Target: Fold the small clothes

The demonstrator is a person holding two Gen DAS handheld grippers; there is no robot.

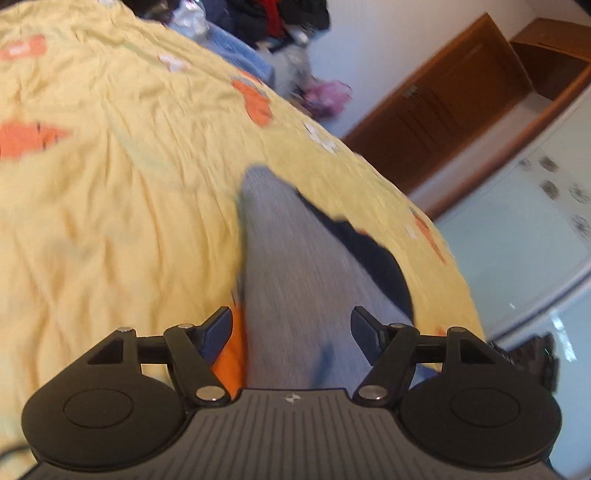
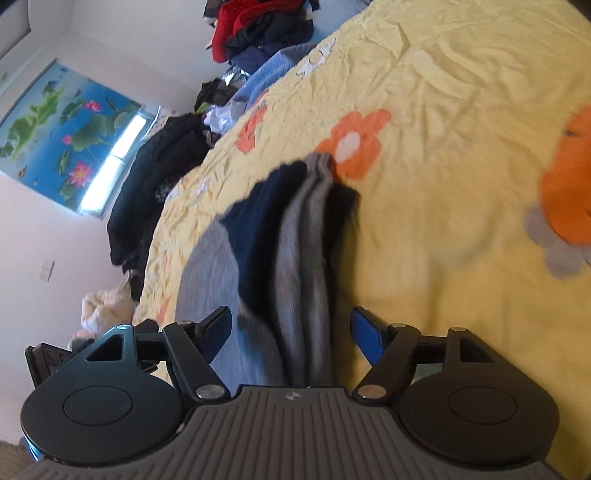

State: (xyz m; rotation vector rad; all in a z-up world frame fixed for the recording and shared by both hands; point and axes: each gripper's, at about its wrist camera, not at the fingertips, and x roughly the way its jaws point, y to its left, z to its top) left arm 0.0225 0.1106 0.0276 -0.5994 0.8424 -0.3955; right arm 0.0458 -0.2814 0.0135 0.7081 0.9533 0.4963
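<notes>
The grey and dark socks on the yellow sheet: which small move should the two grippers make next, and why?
Probably close the right gripper on the near end of the socks. Its jaws stand open with the fabric between them, pads not pressing. The left gripper is also open over the grey sock, so nothing is held, and the pair lies unfolded on the yellow sheet.

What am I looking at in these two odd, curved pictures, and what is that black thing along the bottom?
Each picture comes from a camera fixed on a hand-held clamp tool; a person carries one in each hand. The black parts are the tools. The left gripper and the right gripper both stand open, pads not pressing anything. Between their fingers lies a grey and dark navy garment, blurred, on a yellow flowered bedsheet. A clothes pile sits at the bed's far end.
</notes>
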